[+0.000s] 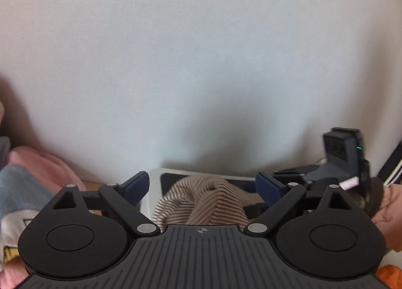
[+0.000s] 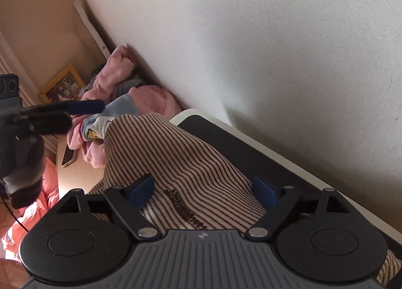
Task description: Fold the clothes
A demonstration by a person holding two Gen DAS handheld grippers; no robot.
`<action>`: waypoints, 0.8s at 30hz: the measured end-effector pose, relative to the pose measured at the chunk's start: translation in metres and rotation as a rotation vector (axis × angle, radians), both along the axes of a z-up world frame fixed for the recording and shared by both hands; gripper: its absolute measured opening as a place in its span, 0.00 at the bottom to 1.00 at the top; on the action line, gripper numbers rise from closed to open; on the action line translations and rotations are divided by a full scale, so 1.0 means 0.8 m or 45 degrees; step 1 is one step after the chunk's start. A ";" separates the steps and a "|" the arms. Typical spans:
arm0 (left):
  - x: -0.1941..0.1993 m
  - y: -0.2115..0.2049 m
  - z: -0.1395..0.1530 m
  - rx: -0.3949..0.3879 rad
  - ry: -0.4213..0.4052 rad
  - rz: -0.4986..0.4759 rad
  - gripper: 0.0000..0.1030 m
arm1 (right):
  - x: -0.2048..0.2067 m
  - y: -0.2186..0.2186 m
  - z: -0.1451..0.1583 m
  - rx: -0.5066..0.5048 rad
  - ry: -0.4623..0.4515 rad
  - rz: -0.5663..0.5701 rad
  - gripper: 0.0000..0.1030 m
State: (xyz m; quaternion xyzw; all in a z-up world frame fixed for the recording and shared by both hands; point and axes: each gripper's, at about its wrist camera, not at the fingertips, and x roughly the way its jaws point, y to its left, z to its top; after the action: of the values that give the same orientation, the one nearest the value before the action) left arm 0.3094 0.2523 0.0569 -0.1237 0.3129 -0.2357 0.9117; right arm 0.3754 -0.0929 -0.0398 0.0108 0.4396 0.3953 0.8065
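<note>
Both jaws are standing wide apart: left hand-held gripper (image 1: pixel 202 189) and right hand-held gripper (image 2: pixel 202 192) are gripping nothing. The striped garment (image 2: pixel 176 163) is lying humped on the dark white-rimmed worktop (image 2: pixel 263 148), partly draping over its near edge. Risk: it is bunching, so a pinch may be catching one layer only, or dragging it off the edge. The wall (image 2: pixel 276 37) is crowding the far side; pink clothes pile (image 2: pixel 148 98) and phone (image 2: pixel 69 155) are limiting room on that side.
</note>
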 end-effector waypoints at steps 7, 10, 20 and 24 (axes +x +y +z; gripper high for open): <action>0.061 -0.038 -0.029 0.077 0.237 -0.062 0.94 | -0.070 0.031 0.016 -0.135 -0.374 0.018 0.24; 0.069 -0.048 -0.026 0.036 0.260 -0.093 0.95 | -0.124 0.045 0.024 -0.302 -0.674 0.113 0.20; 0.010 -0.110 -0.010 0.383 0.094 -0.148 0.55 | -0.216 0.045 0.016 -0.581 -0.963 0.206 0.18; -0.007 -0.111 -0.011 0.421 0.058 -0.149 0.53 | -0.171 -0.045 0.078 -0.245 -0.499 -0.208 0.62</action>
State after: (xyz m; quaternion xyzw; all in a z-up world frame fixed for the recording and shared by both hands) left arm 0.3034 0.1638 0.0483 0.0412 0.3746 -0.2309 0.8970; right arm 0.2385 -0.1286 0.0227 -0.1076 0.3080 0.2795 0.9030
